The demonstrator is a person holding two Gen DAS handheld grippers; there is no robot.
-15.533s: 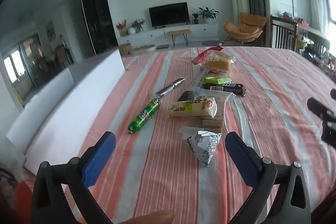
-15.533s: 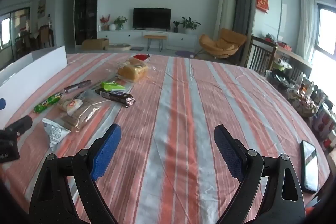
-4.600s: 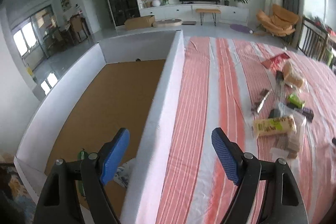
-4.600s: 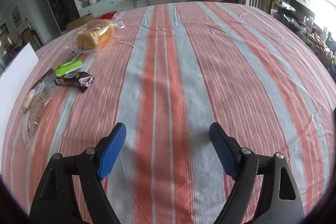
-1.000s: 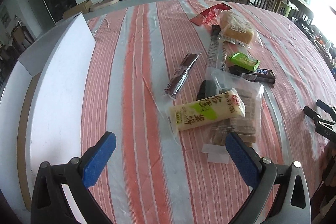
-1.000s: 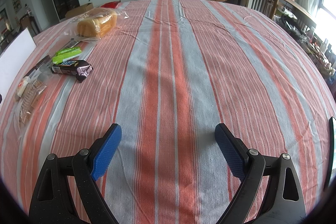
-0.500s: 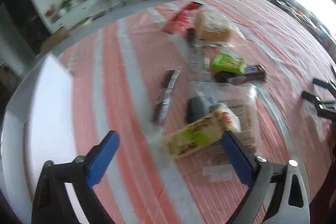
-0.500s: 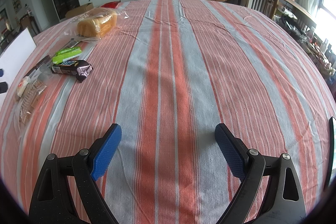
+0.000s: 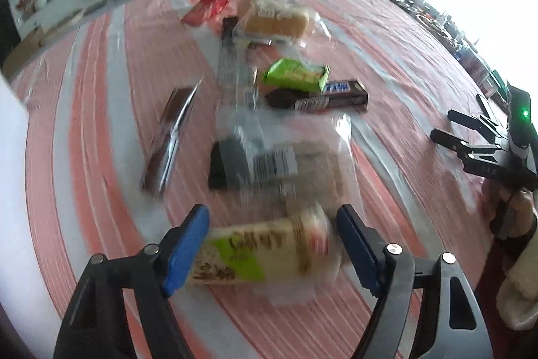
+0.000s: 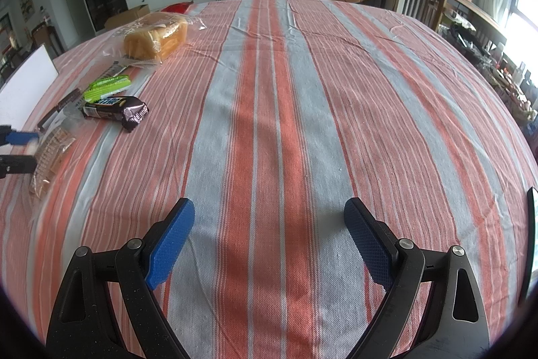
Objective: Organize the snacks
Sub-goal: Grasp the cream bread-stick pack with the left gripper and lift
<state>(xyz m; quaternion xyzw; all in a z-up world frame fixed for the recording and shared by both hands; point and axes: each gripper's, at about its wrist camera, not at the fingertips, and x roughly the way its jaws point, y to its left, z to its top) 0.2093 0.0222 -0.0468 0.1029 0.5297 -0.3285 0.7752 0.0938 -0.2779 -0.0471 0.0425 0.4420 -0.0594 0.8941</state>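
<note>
A cream and green snack pack (image 9: 262, 254) lies crosswise on the striped cloth, right between the fingers of my left gripper (image 9: 270, 249). Its jaws are closing around the pack; the left pad (image 9: 185, 244) is at the pack's end, while a small gap shows at the right pad (image 9: 356, 248). The view is blurred. Just beyond lie a clear bag of biscuits (image 9: 302, 157), a dark chocolate bar (image 9: 319, 98), a green pack (image 9: 296, 74) and a bagged bread loaf (image 9: 275, 17). My right gripper (image 10: 269, 238) hangs open over bare cloth, holding nothing.
A white box wall (image 9: 10, 190) stands along the left edge. A long dark wrapped bar (image 9: 171, 130) and a red packet (image 9: 215, 4) also lie on the cloth. A phone (image 10: 531, 241) rests at the far right of the table (image 10: 370, 90).
My left gripper has dropped and tilted toward the cream and green pack, its jaws have narrowed, and the pack now sits between them. The right gripper has not moved.
</note>
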